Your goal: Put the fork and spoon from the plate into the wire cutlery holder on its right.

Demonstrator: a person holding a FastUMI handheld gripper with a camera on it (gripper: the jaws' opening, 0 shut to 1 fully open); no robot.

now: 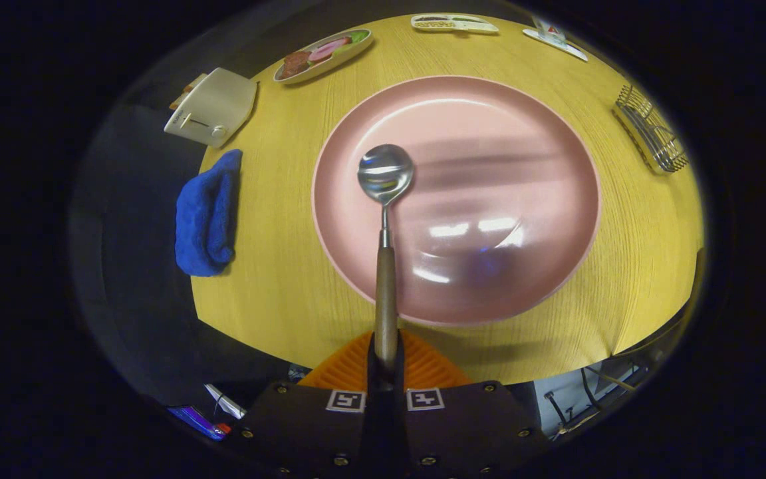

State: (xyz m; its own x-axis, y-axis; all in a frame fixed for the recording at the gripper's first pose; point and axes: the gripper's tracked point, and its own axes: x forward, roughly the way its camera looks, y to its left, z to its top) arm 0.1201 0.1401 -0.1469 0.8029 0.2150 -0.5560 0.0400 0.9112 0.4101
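Observation:
My gripper is shut on the spoon, both fingers pressing its wooden handle. The spoon points straight ahead, lifted, with its metal bowl hanging over the left half of the pink plate. No cutlery lies on the plate's surface. The wire cutlery holder stands on the yellow table to the right of the plate, well off to the right of the fingers. What it holds I cannot make out.
A blue cloth lies at the table's left edge, a white toaster behind it. A dish of toy food and flat cards sit beyond the plate. The table's near edge is just ahead of the fingers.

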